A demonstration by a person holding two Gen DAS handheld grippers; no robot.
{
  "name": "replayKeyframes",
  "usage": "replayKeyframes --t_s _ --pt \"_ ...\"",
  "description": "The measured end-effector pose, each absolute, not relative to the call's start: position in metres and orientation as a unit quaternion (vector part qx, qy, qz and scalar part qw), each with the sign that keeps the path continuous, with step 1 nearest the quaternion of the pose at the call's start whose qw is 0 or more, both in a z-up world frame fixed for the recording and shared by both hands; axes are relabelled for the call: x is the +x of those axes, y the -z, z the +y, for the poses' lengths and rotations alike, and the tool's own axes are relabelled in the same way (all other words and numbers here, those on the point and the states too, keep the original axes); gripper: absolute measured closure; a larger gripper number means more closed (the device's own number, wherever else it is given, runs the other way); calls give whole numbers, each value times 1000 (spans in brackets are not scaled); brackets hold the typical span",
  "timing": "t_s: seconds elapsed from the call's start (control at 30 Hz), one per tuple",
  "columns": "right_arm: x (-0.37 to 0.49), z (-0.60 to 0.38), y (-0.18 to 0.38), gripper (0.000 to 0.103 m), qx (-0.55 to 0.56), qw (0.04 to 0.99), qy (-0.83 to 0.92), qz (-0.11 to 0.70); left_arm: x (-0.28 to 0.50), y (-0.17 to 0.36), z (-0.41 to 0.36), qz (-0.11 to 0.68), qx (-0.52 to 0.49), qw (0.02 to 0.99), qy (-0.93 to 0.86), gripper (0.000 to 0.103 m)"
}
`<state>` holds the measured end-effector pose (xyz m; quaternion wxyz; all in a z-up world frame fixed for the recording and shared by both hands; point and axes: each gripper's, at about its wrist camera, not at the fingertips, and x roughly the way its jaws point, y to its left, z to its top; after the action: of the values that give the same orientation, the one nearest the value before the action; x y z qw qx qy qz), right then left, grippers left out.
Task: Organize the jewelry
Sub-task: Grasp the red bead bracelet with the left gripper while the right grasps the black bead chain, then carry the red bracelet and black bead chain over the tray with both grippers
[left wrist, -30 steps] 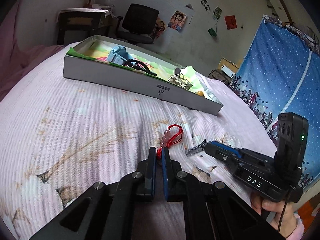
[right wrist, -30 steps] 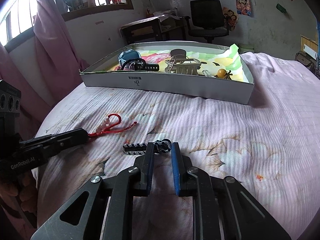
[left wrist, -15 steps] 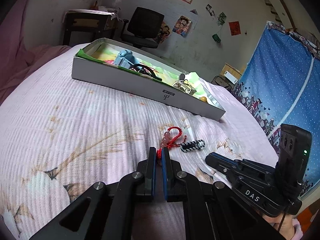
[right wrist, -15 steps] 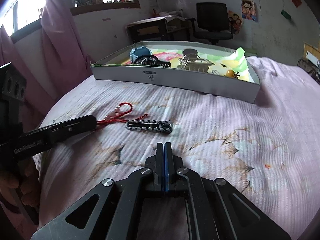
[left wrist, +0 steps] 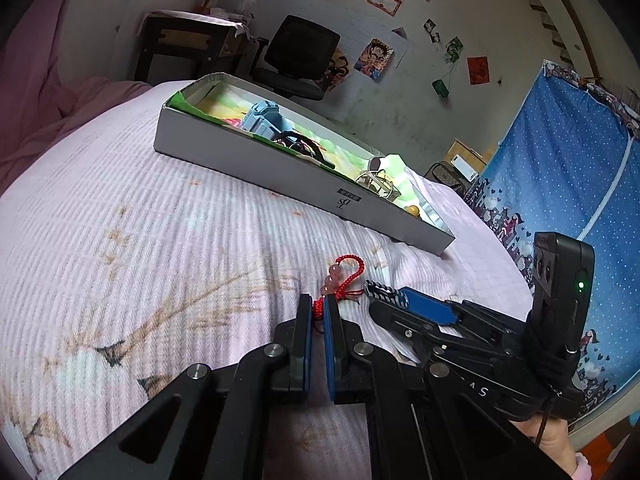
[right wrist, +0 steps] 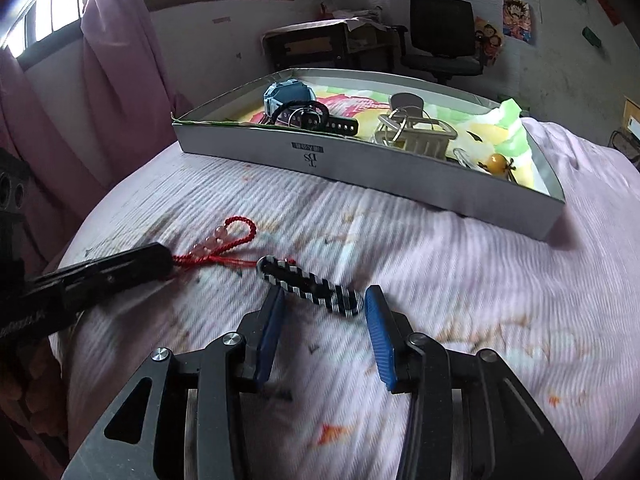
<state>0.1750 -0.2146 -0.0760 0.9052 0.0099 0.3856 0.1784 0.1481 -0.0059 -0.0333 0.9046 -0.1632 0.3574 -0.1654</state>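
Observation:
A red cord bracelet with pink beads [left wrist: 346, 276] lies on the pink bedspread; it also shows in the right wrist view [right wrist: 224, 240]. My left gripper [left wrist: 318, 306] is shut on its red cord end. A black-and-white braided bracelet [right wrist: 310, 285] lies beside it, its end visible in the left wrist view [left wrist: 386, 293]. My right gripper [right wrist: 325, 300] is open, its fingers on either side of the braided bracelet's near end. The grey jewelry box [right wrist: 400, 172] [left wrist: 280, 176] holds a blue watch [right wrist: 286, 94], a black bracelet, a metal keyring and an amber bead.
The box sits at the far side of the bed [left wrist: 140, 240]. A desk and black office chair [right wrist: 440, 40] stand behind it. Pink curtains [right wrist: 100, 80] hang on the left, a blue dotted cloth [left wrist: 560, 160] on the right.
My right gripper went from shut to open and moved forward around the braided bracelet. My left gripper stays shut on the red cord and has shifted slightly.

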Motion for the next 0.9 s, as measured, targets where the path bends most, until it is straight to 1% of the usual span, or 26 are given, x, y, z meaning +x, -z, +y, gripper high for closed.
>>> replayKeyframes --t_s 0.07,0.13,0.23,0.5,0.9 --pt "175 -214 76 67 9 906 -178 383 149 34 -6 358 -163 904 167 97" --pt "173 -213 75 78 10 907 -182 380 149 34 -7 358 -162 904 167 97" --pt "170 -211 75 87 8 908 -182 377 149 34 -7 357 -161 905 168 97" --pt "165 -210 74 87 4 914 -177 365 147 32 -7 351 -157 908 168 97" --pt "150 -239 62 87 51 938 -133 315 137 14 -4 321 -158 920 161 97"
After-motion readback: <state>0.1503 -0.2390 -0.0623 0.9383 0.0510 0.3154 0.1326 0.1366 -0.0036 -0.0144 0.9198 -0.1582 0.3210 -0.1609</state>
